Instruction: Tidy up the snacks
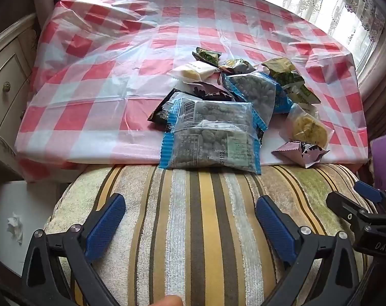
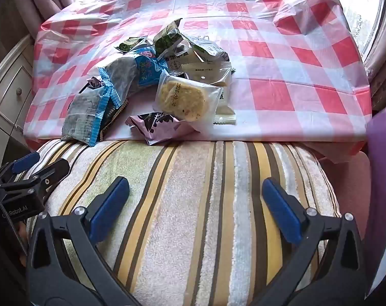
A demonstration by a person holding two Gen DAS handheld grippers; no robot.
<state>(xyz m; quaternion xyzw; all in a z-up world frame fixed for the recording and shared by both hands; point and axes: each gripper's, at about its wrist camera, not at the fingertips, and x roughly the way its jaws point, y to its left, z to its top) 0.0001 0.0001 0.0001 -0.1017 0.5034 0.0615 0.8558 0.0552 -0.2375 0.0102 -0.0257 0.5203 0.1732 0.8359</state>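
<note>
Snacks [image 1: 228, 107] lie heaped at twelve o'clock; our left gripper [image 1: 190, 219] and right gripper [image 2: 195, 204] gape wide, pinching nothing.

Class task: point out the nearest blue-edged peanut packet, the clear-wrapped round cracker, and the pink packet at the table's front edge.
blue-edged peanut packet [image 1: 210, 137]: left wrist view, middle of its clear face.
round cracker [image 2: 184, 100]: right wrist view, centre of the cracker.
pink packet [image 2: 157, 126]: right wrist view, its crumpled middle.

Ahead of the tool, glossy crinkled plastic tablecloth [image 1: 111, 81] — snack packets [image 1: 213, 137] shiny film; beneath it, rough striped terry towel [image 1: 193, 216] — matt.
</note>
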